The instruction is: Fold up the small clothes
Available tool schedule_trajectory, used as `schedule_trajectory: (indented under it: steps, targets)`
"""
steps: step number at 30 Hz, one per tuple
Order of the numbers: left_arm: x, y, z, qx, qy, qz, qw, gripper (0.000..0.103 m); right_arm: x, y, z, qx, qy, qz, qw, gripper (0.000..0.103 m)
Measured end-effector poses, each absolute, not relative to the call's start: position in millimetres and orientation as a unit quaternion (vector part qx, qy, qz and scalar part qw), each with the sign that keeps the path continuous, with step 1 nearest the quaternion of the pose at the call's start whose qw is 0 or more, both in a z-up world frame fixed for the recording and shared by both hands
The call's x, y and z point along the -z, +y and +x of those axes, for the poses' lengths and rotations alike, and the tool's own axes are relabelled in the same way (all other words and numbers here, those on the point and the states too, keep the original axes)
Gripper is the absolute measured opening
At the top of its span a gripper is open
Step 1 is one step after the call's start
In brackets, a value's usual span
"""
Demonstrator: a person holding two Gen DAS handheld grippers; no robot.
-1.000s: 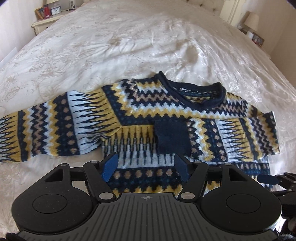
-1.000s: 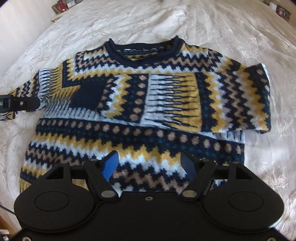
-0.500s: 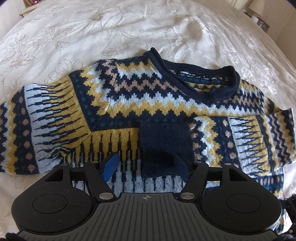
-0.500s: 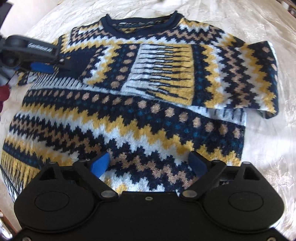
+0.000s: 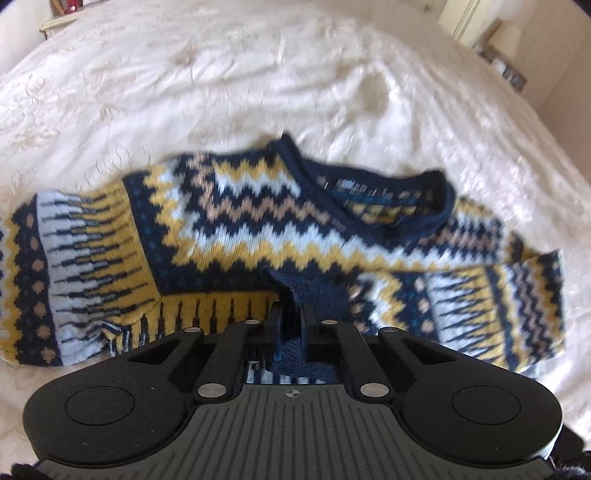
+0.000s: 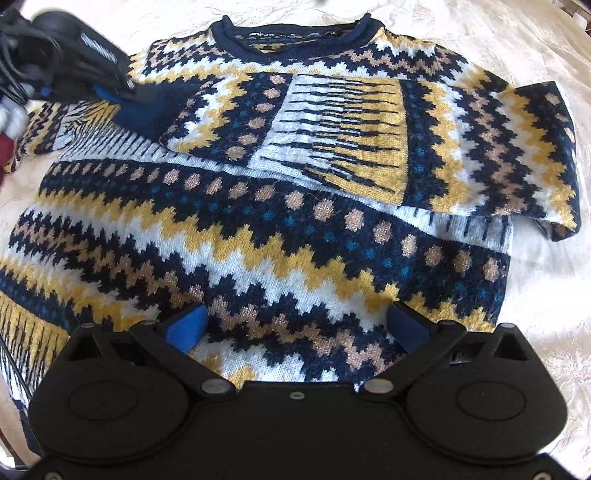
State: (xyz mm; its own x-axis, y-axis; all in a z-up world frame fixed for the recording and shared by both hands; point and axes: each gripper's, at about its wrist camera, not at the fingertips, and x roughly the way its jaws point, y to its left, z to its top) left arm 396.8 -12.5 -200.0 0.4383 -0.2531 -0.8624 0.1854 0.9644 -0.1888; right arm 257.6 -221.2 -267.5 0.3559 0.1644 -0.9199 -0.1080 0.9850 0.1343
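Already the left gripper (image 5: 291, 325) is clenched on the navy cuff (image 5: 295, 295) of the patterned sweater (image 6: 258, 229) to reposition its sleeve; the right gripper (image 6: 295, 326), its jaws opening and empty, hovers over the hem.

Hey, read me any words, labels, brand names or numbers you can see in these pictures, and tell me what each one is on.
No text reads fully.
Neck label inside the collar of the navy, yellow and white zigzag knitted sweater: white lettering, too small to read for certain.
Same label in the left wrist view: blurred, unreadable.
Small crosshair mark on the grey ribbed body of the left gripper: a symbol, not words.
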Motion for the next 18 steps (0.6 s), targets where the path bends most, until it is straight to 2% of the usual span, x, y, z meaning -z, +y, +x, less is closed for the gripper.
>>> schedule_trajectory:
  steps: [3,9,18]
  targets:
    - [170,-5,392,0.139,0.481,-0.041,0.865,0.003,266,-222,262,-0.085,0.57,0.029,0.817,0.103]
    - [126,26,391,0.131,0.435,-0.05,0.889,0.003,251,-241,271,-0.074,0.571,0.092,0.812,0.102]
    - [142,73,399,0.055,0.447,-0.041,0.892,0.003,220,-288,269,-0.014,0.53,0.136,0.837,0.102]
